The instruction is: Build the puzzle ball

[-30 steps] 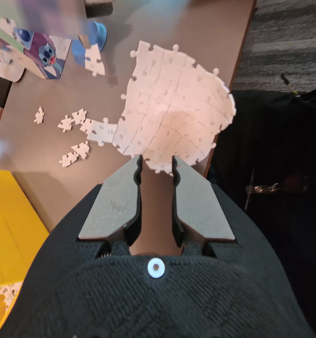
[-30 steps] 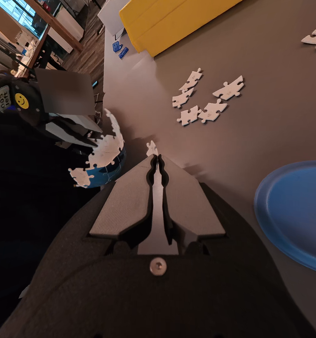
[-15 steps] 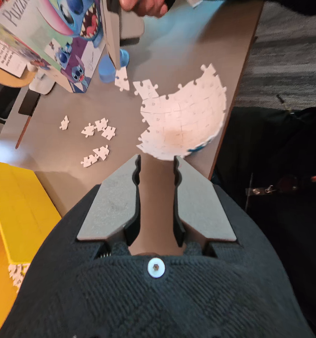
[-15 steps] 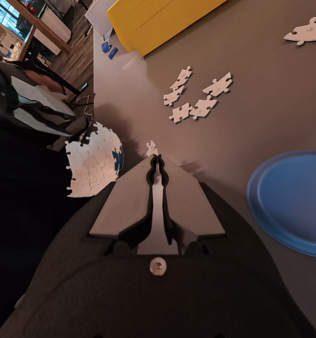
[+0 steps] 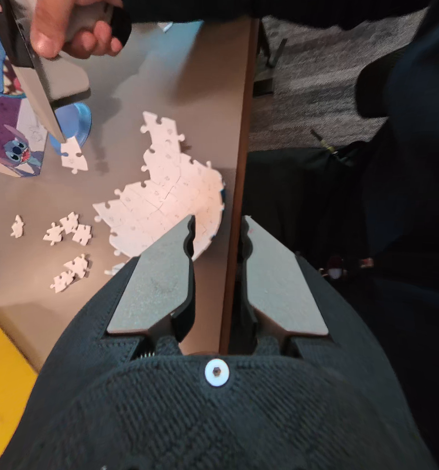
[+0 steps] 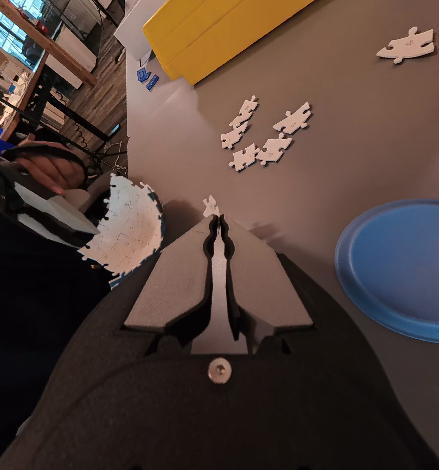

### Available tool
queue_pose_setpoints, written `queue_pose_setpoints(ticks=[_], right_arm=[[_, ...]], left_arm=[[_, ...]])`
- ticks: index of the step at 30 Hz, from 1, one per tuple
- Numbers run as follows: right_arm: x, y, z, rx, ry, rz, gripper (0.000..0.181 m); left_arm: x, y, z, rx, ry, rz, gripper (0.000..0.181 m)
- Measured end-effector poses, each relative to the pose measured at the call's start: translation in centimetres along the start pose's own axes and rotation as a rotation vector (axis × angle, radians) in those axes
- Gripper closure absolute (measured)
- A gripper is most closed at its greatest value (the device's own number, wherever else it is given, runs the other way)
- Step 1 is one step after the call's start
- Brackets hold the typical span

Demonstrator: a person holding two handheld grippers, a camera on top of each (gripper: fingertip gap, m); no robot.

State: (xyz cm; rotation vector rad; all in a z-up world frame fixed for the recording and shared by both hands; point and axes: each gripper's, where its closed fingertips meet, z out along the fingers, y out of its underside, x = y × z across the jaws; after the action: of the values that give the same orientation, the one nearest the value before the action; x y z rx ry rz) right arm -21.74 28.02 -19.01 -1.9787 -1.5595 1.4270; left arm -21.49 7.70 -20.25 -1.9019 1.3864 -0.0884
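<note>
We see the table (image 5: 208, 84) edge running between our left gripper (image 5: 217, 229) fingers, spread wide around the half-built puzzle ball's (image 5: 167, 203) rim. Our right gripper (image 6: 218, 219) fingers pinch a white puzzle piece (image 6: 210, 207); bare table lies ahead.

**A:** What carries everything?

**B:** A grey-brown worktop (image 6: 340, 178) with a wooden edge (image 5: 238, 178) on the side toward the carpeted floor (image 5: 315, 89).

**A:** And lying on it?

**B:** A cluster of five loose white puzzle pieces (image 6: 264, 137), backs up, some touching. One more single piece (image 6: 406, 45) lies well apart from them, near a yellow box (image 6: 213, 33) at the far side.

**A:** Anything else?

**B:** A blue plate (image 6: 396, 267) rests flat near the right side. In the left wrist view a colourful puzzle carton (image 5: 7, 142) stands just beside that plate. Whether the partly built puzzle shell (image 5: 167, 203) actually touches the worktop, I cannot tell.
</note>
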Motion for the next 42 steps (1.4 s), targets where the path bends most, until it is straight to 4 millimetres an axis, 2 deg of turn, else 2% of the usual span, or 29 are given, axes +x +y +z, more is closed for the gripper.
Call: queue_pose_setpoints(ticks=[2,6,12,15,18,22,25,30,34,37,40,42], right_arm=[[0.0,0.0,0.0,0.002,0.001,-0.001,0.181],[-0.1,0.2,0.2,-0.001,0.002,-0.002,0.181],[0.0,0.6,0.3,-0.011,-0.002,0.005,0.181],[0.1,0.5,0.2,0.002,0.004,0.007,0.181],[0.4,0.2,-0.2,0.037,0.021,0.011,0.181],[0.4,-0.2,-1.1,0.120,0.089,0.002,0.181],[-0.2,-0.2,-1.8,0.178,0.145,-0.002,0.181],[-2.7,-0.8,-3.2,0.286,0.196,0.012,0.181],[-6.2,-2.1,-4.5,0.406,0.204,0.007,0.181],[-8.8,-3.0,-5.0,0.500,0.193,0.006,0.181],[-11.5,-3.7,-4.3,0.568,0.134,0.017,0.181],[-12.8,-4.0,-3.6,0.603,0.101,0.021,0.181]], left_arm=[[-0.9,1.5,1.2,-0.073,-0.058,0.028,0.159],[-1.3,3.4,2.8,-0.130,-0.034,0.082,0.175],[-4.4,4.9,2.6,-0.121,0.046,0.236,0.177],[-6.8,5.9,3.1,-0.131,0.091,0.283,0.174],[-8.3,6.2,3.7,-0.113,0.123,0.328,0.175],[-9.2,6.4,4.3,-0.097,0.122,0.326,0.171],[-9.2,6.3,4.3,-0.078,0.115,0.322,0.160],[-9.0,5.6,3.2,-0.033,0.099,0.318,0.148],[-9.6,3.8,0.7,0.054,0.070,0.277,0.147],[-10.4,1.1,-1.2,0.148,0.045,0.140,0.153],[-11.6,-1.0,-1.7,0.173,0.033,-0.069,0.154],[-11.4,-2.9,-1.9,0.240,0.089,-0.188,0.153]])
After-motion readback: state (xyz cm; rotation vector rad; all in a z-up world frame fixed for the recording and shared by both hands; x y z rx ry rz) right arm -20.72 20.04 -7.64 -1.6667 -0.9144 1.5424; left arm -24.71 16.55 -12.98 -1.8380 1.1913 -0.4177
